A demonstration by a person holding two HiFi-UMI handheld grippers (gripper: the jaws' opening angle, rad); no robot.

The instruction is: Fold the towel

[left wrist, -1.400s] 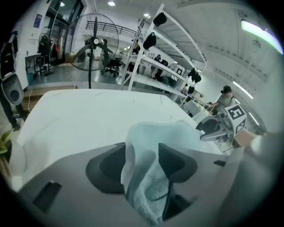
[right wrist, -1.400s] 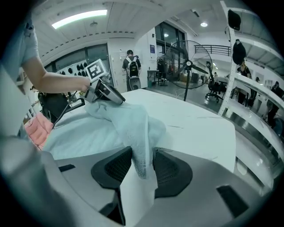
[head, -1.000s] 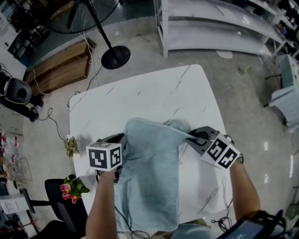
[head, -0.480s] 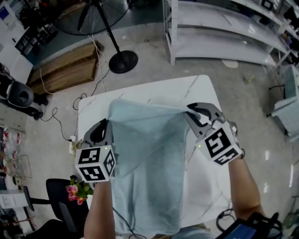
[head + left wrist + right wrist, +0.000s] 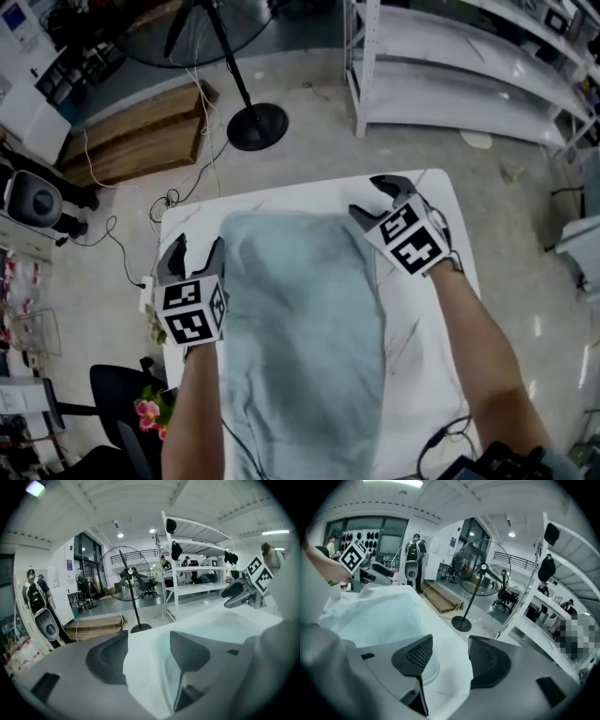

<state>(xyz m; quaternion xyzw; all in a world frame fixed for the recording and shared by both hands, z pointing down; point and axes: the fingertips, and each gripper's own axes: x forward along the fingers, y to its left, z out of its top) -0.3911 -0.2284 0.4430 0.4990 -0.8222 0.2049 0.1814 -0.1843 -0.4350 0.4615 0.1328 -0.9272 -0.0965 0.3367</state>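
And the towel [image 5: 305,328] is down, spread flat on the worktop [image 5: 281,200]. Its long axis runs near to far, and the near end goes out of the head view between the arms. The far edge stops short of the worktop's far edge, leaving a bare strip of white marble.

Now the relation that matters for the fold: the towel lies between the two tools, inward of each. The left hand-held gripper [image 5: 194,255] sits just beside the left edge, a touch nearer than the far-left corner, so the cloth is to its right. The right hand-held gripper [image 5: 375,200] is at the far-right corner, cloth to its left. Neither hand looks clearly closer, since each has its own corner (a two-handed fold along the long axis looks like the natural call).

Both have let go. The left gripper's jaws have just been opening and stand wide apart in its own view [image 5: 147,653], with only bare worktop between them and the towel's edge [image 5: 220,625] running by the right-hand jaw. It's the same on the right [image 5: 450,660]: jaws just opened and well spread, nothing pinched, the towel [image 5: 375,616] lying off to the left.

Beyond the far edge there's open floor, with a fan [image 5: 257,126] and shelves [image 5: 450,84].
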